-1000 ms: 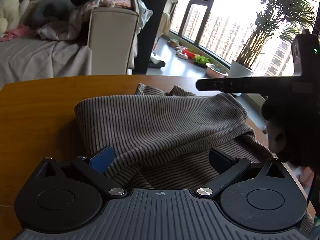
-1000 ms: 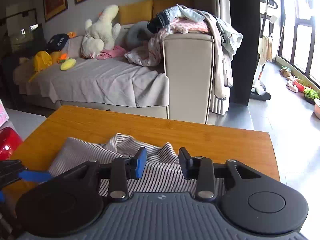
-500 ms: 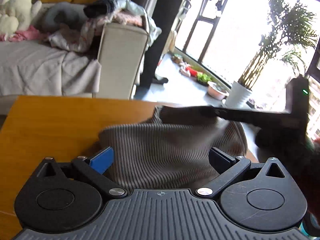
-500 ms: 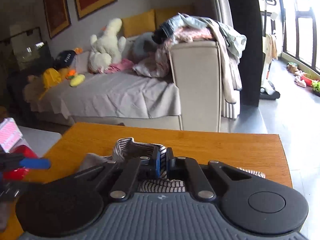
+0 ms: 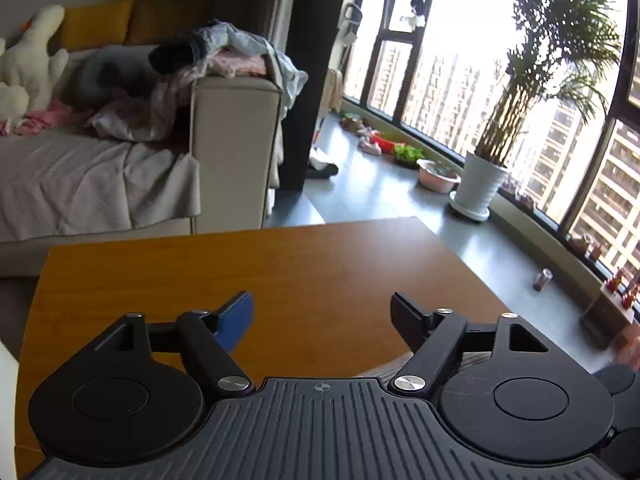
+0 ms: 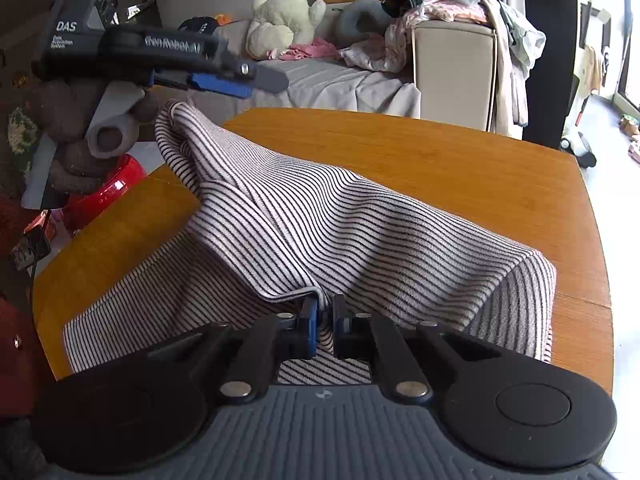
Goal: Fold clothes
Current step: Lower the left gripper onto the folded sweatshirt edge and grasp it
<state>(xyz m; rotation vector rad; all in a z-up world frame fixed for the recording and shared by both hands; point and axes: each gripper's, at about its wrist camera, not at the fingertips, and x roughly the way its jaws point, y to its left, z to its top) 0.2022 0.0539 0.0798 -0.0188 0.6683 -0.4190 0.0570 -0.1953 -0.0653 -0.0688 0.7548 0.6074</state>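
A grey-and-black striped garment (image 6: 360,224) lies across the wooden table (image 6: 460,160). My right gripper (image 6: 322,322) is shut on its near folded edge, and the cloth rises from there in a taut ridge. The far left corner of the garment (image 6: 172,116) stands up just under my left gripper (image 6: 264,84), which a gloved hand (image 6: 80,152) holds above the table's left side. In the left wrist view my left gripper (image 5: 322,316) is open with nothing between its fingers, over bare table (image 5: 300,264). Only a strip of the garment (image 5: 380,368) shows below it.
A sofa (image 6: 452,72) piled with clothes and a plush toy (image 6: 284,20) stands behind the table. A red object (image 6: 108,192) sits off the table's left edge. A potted plant (image 5: 480,184) and a bowl (image 5: 436,176) stand on the floor by the windows.
My right gripper has shut on the garment's edge and drawn it up and toward me. My left gripper has lifted off the garment, still open, and now looks over bare table.
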